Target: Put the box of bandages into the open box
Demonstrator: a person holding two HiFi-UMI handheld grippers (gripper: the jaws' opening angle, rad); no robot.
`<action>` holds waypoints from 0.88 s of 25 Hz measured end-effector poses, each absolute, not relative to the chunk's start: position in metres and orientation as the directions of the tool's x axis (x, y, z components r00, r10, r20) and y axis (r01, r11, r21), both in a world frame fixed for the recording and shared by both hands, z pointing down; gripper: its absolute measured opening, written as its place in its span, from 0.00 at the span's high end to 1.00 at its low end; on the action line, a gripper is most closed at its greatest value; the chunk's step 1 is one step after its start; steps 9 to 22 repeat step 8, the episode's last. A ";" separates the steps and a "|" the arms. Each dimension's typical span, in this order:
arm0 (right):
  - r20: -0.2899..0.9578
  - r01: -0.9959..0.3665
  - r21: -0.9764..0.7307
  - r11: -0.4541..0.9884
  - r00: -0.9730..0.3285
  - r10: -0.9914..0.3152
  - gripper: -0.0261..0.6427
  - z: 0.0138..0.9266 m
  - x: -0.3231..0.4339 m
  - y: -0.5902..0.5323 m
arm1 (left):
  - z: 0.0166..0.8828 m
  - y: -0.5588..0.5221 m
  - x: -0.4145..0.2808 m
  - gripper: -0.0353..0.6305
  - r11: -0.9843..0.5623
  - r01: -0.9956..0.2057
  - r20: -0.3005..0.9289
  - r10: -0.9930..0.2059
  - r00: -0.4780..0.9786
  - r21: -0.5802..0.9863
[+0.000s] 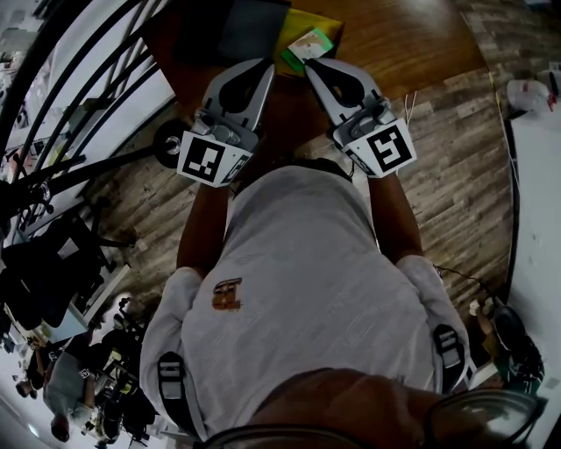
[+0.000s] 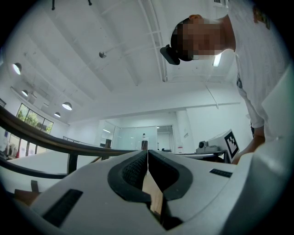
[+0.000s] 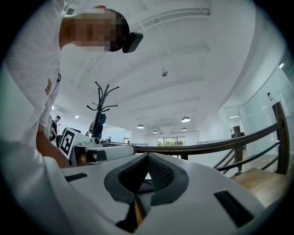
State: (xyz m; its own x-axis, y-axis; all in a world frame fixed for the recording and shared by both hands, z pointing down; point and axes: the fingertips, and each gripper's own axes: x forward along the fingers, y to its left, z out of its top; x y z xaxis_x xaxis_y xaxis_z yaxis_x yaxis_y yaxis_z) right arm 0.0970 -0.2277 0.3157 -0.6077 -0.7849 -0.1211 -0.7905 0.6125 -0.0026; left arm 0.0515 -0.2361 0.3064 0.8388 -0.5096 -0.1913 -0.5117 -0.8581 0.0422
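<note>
Jaws on both hand-held grippers are pressed together with nothing between them. The left hand-held gripper (image 1: 263, 64) sits at about 11 o'clock from the person's chest and the right hand-held gripper (image 1: 314, 63) at about 1 o'clock. Their tips lean in toward each other but do not touch. Each one's own camera points up at the white ceiling, with the pads of the left hand-held gripper (image 2: 148, 155) and of the right hand-held gripper (image 3: 148, 157) meeting in a thin line.

The box of bandages (image 1: 308, 44), small and green and white, lies at 12 o'clock, just past the right gripper's tip. It rests on a yellow sheet (image 1: 326, 26) on the wooden counter (image 1: 403, 39). Neither gripper touches it. Just beside it, toward 11 o'clock, is a dark box (image 1: 252, 26); I cannot tell from here whether it stands open.

The person wears a white shirt (image 1: 298, 281) and stands on a plank floor (image 1: 456, 184). A black railing (image 1: 88, 79) curves away at 9 o'clock. A coat stand (image 3: 104, 98) shows in the right gripper view.
</note>
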 end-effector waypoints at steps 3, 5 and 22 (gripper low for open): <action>-0.121 -0.791 -0.003 0.611 -0.606 -0.786 0.91 0.316 0.097 -0.227 | 0.307 -0.236 0.051 0.91 -0.858 -0.512 -0.194 -0.510 0.838 0.044; -0.111 -0.788 -0.003 0.615 -0.611 -0.784 0.91 0.321 0.096 -0.225 | 0.308 -0.235 0.050 0.91 -0.857 -0.512 -0.200 -0.511 0.836 0.048; -0.091 -0.787 0.000 0.618 -0.615 -0.783 0.91 0.329 0.095 -0.222 | 0.310 -0.234 0.048 0.91 -0.857 -0.512 -0.203 -0.511 0.835 0.050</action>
